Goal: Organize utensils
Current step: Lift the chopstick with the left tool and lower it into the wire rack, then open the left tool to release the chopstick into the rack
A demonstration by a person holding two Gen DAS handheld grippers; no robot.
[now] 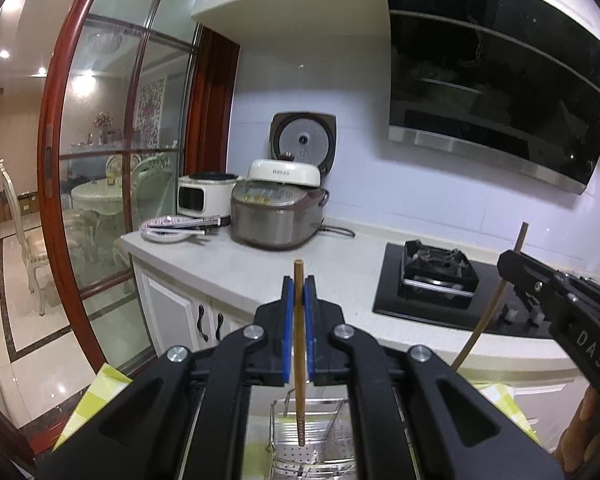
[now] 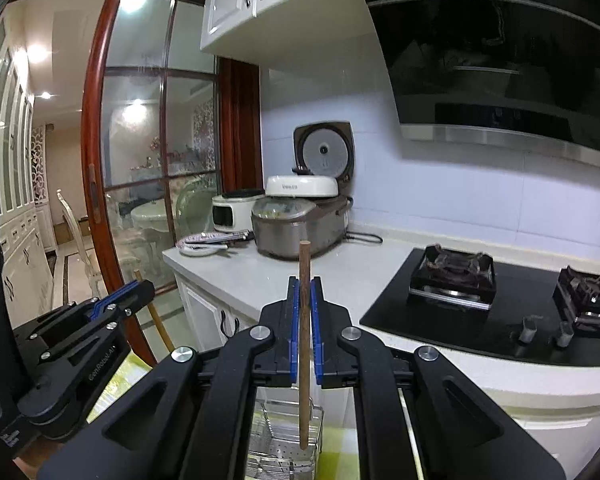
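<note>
Chopstick, clamped upright, left gripper

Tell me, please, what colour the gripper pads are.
Blue pads, clearest in the right wrist view.

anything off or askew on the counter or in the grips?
Nothing spilled or damaged. The rice cooker stands with its lid open and a white lid rests on its rim. Left gripper and right gripper each clamp one chopstick upright above the wire utensil basket.
</note>
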